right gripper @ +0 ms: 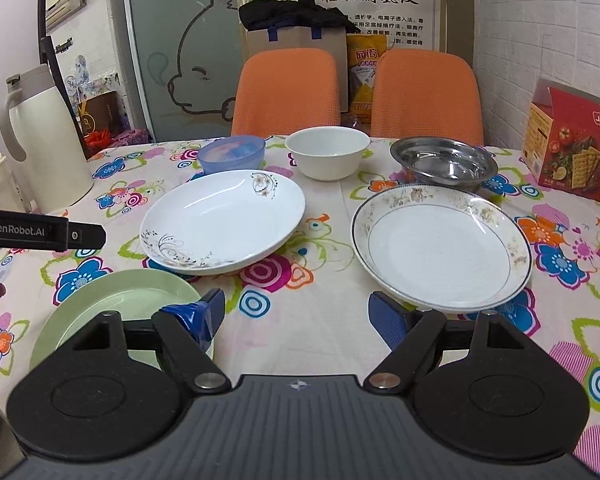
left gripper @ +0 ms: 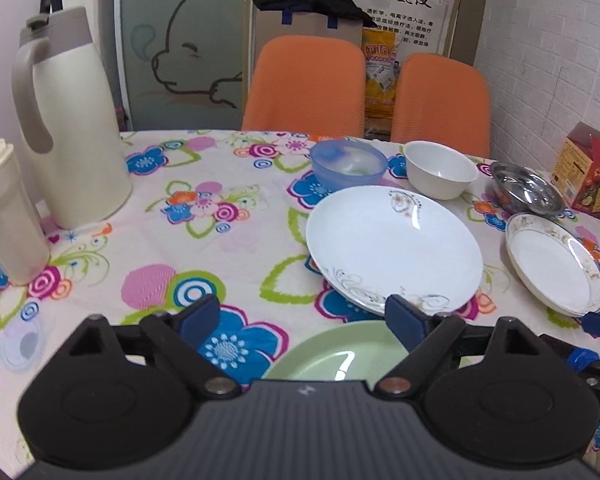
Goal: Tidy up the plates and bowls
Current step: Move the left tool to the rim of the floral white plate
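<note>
From the left wrist view, we had our left gripper [left gripper: 302, 322] hovering low over the floral tablecloth [left gripper: 148, 248], fingers spread wide and holding nothing. The green plate [left gripper: 332, 358] lay just under its right finger, and the white floral plate [left gripper: 394, 248] sat just beyond. Behind that stood the blue plastic bowl [left gripper: 348, 164] and the white bowl [left gripper: 440, 169], both seemingly empty, though the blue one looked hazy inside.

Over to the right wrist view: our right gripper [right gripper: 296, 316] was likewise parted and empty, sitting between the green plate [right gripper: 112, 304] and the gold-rimmed plate [right gripper: 440, 246], its right finger at that plate's near rim. The steel bowl [right gripper: 444, 162] held nothing.

We judged nothing stacked yet; this looked like the opening approach. The next move called for closing on a plate rim and lifting cleanly, since shallow glazed rims could slip.
</note>
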Tool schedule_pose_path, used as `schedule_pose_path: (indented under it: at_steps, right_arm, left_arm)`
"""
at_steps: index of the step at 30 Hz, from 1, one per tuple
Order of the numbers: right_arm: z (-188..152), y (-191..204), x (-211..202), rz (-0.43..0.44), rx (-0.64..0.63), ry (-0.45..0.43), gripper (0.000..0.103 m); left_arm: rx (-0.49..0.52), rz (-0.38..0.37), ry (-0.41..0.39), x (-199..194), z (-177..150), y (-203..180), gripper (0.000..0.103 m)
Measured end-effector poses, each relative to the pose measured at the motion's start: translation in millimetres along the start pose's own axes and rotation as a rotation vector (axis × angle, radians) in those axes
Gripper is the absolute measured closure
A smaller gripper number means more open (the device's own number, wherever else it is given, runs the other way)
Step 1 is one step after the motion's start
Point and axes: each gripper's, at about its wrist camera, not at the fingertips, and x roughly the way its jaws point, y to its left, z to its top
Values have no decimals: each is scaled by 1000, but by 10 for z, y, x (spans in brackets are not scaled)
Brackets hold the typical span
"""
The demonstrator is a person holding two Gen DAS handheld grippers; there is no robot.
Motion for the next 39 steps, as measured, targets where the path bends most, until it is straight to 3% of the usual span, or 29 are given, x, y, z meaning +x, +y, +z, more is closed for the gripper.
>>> schedule_pose_path:
  at_steps: [13,24,30,39]
  right_arm:
    - [419,22,553,-3,-68,27,37]
    - [481,19,784,16,-76,47,37]
    - [525,9,925,19,-77,61,37]
    - [614,34,1125,36,-87,64,37]
  left_arm:
    - [60,43,-17,340,275,0,16]
    - [41,52,23,621,341,70,15]
    - [48,36,45,739,400,86,15]
    - [75,-50,95,1052,572,7,15]
